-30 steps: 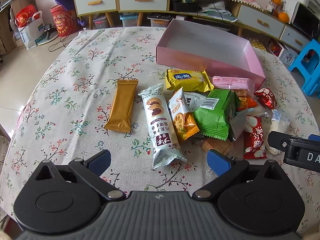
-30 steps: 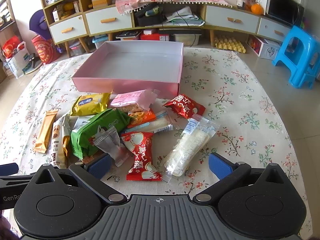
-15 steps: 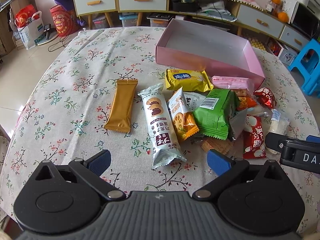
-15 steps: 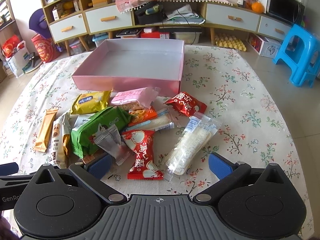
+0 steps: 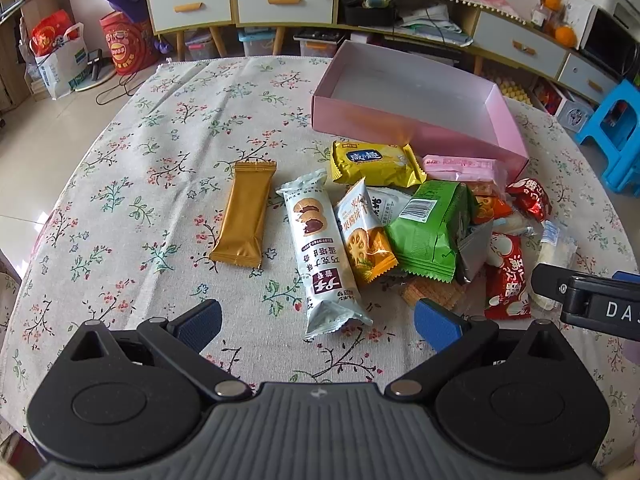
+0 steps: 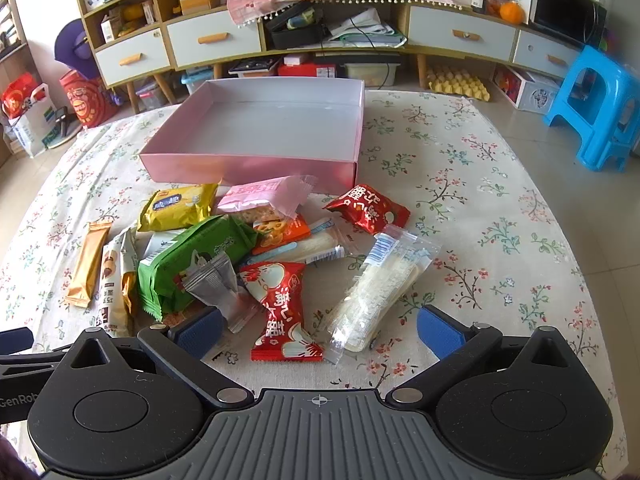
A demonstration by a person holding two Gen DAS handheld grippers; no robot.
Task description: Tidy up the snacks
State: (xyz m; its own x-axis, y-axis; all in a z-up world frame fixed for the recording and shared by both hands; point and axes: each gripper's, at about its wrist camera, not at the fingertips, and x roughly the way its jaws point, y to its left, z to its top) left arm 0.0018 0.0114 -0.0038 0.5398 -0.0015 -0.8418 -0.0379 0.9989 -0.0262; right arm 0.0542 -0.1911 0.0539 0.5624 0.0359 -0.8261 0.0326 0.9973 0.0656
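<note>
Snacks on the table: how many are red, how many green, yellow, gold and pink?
Red packs: 2
Green pack: 1
Yellow pack: 1
Gold bar: 1
Pink pack: 1
Total of these colours: 6

A long wooden sideboard (image 6: 320, 36) with white drawers lines the far wall; a blue plastic stool (image 6: 600, 108) stands on the pale tiled floor (image 5: 36, 152), daylight throughout
</note>
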